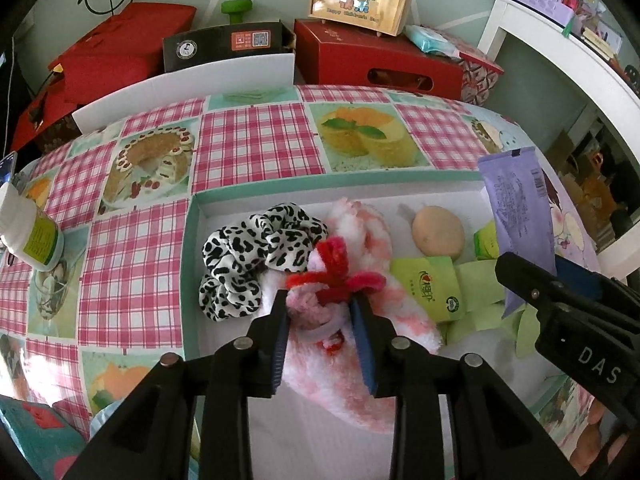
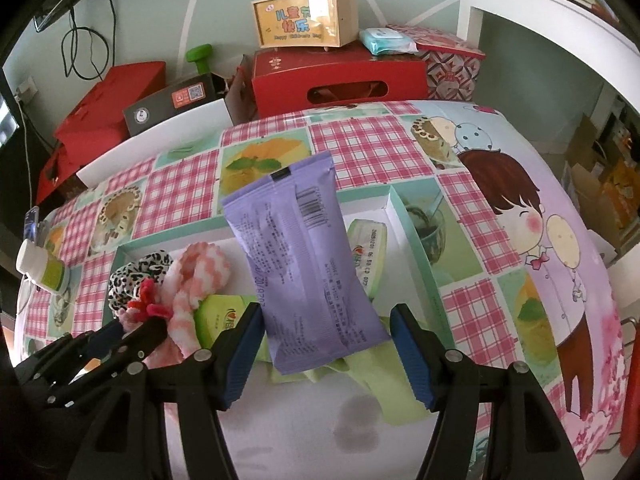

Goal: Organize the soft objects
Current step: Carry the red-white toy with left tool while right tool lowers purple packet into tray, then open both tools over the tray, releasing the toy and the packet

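A shallow white box with a teal rim (image 1: 192,240) lies on the table and holds soft things. My left gripper (image 1: 322,302) is shut on a red pipe-cleaner flower (image 1: 334,270) with a pink fuzzy stem, just above a pink-and-white fluffy sock (image 1: 360,224). A leopard-print scrunchie (image 1: 256,248) lies to its left. A beige puff (image 1: 438,230) and green tissue packs (image 1: 428,286) lie to the right. My right gripper (image 2: 326,320) stands wide around a purple packet (image 2: 304,264) that rises between its pads; I cannot tell whether the pads touch it.
The table has a pink checked cloth (image 1: 256,136). A white bottle with a green label (image 1: 30,234) stands at its left edge. Red boxes (image 1: 376,60), a black box (image 1: 224,44) and a wooden case (image 1: 360,2) stand behind the table. A white shelf (image 1: 560,48) is at the right.
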A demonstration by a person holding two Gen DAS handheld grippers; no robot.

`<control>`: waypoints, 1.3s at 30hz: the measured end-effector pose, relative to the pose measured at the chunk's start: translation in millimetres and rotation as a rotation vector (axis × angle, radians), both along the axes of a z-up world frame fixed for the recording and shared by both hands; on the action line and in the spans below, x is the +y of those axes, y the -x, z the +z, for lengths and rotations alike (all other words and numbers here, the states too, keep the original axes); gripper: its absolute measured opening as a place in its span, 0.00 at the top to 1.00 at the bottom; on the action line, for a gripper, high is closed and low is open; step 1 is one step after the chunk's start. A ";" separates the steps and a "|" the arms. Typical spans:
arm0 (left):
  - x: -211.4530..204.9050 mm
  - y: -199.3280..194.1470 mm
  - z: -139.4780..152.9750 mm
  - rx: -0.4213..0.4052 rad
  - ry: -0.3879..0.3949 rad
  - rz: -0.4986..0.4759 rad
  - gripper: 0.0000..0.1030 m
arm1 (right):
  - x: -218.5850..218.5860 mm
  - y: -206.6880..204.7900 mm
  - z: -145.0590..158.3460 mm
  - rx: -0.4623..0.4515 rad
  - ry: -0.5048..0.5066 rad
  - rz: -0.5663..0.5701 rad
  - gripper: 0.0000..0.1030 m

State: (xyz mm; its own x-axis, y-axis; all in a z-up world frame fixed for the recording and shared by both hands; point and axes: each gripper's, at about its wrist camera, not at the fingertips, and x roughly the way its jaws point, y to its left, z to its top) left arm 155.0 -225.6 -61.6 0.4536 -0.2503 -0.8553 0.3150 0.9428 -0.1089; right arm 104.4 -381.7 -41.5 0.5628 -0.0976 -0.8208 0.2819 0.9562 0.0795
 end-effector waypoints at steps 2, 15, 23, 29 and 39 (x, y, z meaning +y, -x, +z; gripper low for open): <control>-0.3 0.6 1.3 0.005 0.003 -0.006 0.59 | 1.0 -0.1 0.6 0.003 0.003 0.004 0.33; 8.3 4.5 21.4 -0.024 0.023 -0.004 0.49 | 8.3 3.2 15.0 -0.020 0.046 0.022 0.30; 25.0 -1.5 28.8 -0.028 0.037 0.063 0.47 | 7.4 6.2 22.4 -0.039 0.054 0.017 0.30; 44.6 -8.8 29.7 -0.037 0.033 0.142 0.46 | 8.3 5.6 21.0 -0.032 0.057 0.021 0.30; 76.4 -19.0 26.1 -0.026 0.067 0.264 0.24 | 19.3 -0.4 14.6 -0.008 0.069 0.054 0.27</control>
State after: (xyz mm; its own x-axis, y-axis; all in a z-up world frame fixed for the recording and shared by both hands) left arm 174.0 -149.2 -35.5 0.5323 -0.1759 -0.8281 0.0627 0.9837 -0.1687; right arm 104.8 -362.3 -26.9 0.5752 -0.1232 -0.8087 0.2292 0.9733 0.0148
